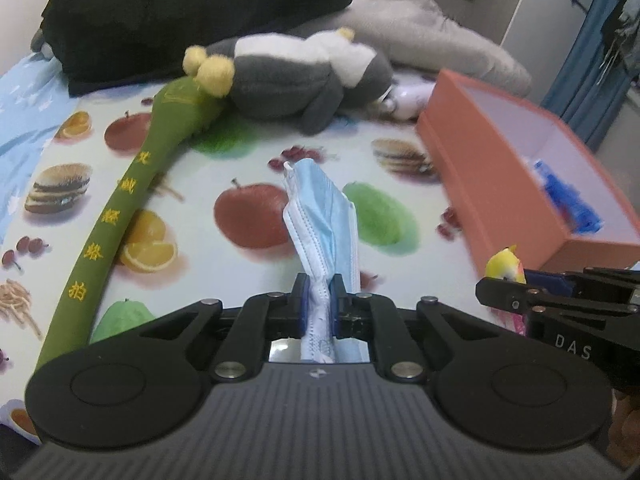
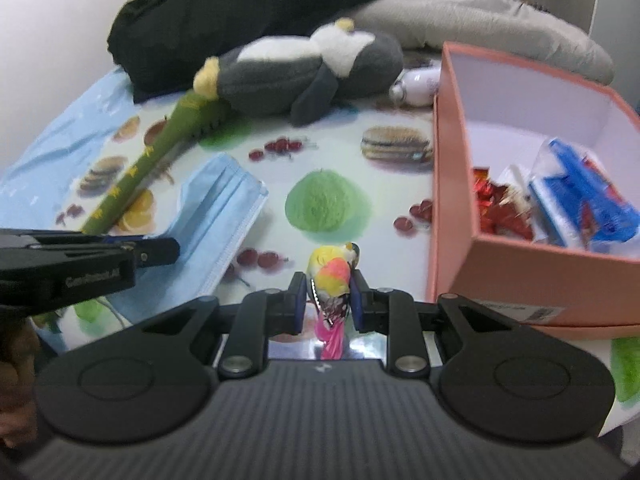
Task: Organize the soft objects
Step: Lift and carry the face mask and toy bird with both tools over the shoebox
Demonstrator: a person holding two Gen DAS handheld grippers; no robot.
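Observation:
My left gripper is shut on a light blue face mask, which stands up crumpled between its pads above the fruit-print cloth. In the right wrist view the mask hangs from that gripper at the left. My right gripper is shut on a small yellow, orange and pink parrot toy; it also shows at the right edge of the left wrist view, parrot toy held in the gripper. An open salmon box stands to the right.
A grey-and-white plush penguin and a long green padded stick lie farther back. Behind them are a black bundle and a grey pillow. The box holds blue packets and red foil. A white bottle lies beside it.

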